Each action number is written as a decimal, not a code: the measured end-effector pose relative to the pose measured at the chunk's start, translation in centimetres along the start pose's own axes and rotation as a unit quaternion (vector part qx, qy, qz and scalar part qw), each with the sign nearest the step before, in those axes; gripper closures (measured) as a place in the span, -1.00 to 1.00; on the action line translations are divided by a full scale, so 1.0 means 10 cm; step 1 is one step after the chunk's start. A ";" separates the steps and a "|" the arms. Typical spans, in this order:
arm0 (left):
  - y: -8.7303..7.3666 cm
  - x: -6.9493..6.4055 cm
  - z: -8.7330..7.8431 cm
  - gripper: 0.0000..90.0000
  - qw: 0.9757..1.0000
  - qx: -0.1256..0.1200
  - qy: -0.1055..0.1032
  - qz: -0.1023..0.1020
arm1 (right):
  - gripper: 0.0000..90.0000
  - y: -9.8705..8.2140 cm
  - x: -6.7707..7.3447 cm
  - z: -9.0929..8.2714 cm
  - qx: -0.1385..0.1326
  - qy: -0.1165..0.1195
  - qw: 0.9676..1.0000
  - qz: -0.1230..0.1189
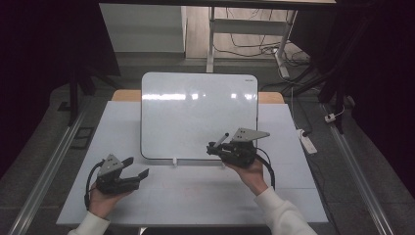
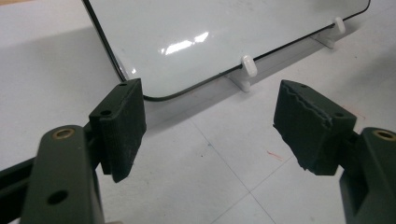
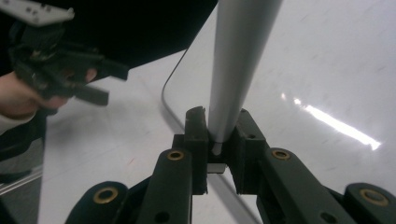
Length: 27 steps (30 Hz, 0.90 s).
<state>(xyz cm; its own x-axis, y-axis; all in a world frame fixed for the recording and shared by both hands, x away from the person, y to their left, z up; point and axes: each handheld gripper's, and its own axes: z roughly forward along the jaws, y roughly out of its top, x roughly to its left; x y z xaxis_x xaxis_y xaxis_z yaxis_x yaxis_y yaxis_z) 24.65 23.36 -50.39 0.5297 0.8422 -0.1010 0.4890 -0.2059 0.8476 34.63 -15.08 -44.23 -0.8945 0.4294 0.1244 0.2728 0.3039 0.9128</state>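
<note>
A person at a white worktop (image 1: 195, 196) holds a gripper in each hand before a whiteboard (image 1: 195, 112) propped on small white feet. The right gripper (image 1: 214, 148) is pinched tight on a grey marker (image 3: 238, 60), its two black pads pressed against the barrel near one end. In the high view the marker (image 1: 221, 140) juts from the jaws as a short dark stick, its long axis slanting up and away from the hand, its free end over the lower right part of the board; whether it touches the board cannot be told. In the right gripper view the barrel runs straight out along the jaws, away from the camera, with the board's glossy face behind it.

The left gripper (image 1: 138, 168) rests low at the near left of the worktop, its jaws spread wide with nothing between them. In the left gripper view its pads (image 2: 123, 126) frame the board's lower corner and one white foot (image 2: 247, 70), all well apart from the jaws.
</note>
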 end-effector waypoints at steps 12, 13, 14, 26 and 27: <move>0.02 -0.03 -0.01 -0.42 1.000 -0.010 -0.015 0.011 | 0.74 -0.24 0.08 0.11 0.041 0.036 0.998 0.007; 0.04 -0.05 -0.01 -0.42 1.000 -0.010 -0.017 0.012 | 0.74 -0.25 0.09 0.12 0.041 0.037 0.998 0.008; 0.05 -0.07 -0.01 -0.42 1.000 -0.012 -0.019 0.014 | 0.74 -0.26 0.09 0.13 0.041 0.039 0.998 0.009; 0.37 -0.43 0.08 -0.42 0.996 -0.028 -0.056 0.063 | 0.74 -0.29 0.19 0.21 0.046 0.050 0.998 0.011; 0.41 -0.46 0.10 -0.42 0.995 -0.030 -0.060 0.069 | 0.74 -0.29 0.19 0.22 0.046 0.051 0.998 0.011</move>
<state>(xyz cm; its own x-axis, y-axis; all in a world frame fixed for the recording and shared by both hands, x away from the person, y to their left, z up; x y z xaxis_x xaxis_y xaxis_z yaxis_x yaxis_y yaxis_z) 24.89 18.12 -46.94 0.6699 0.7413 -0.0413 0.3667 -0.2820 0.8866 32.88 -13.32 -47.49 -0.9180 0.3498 0.1867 0.3197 0.3746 0.8703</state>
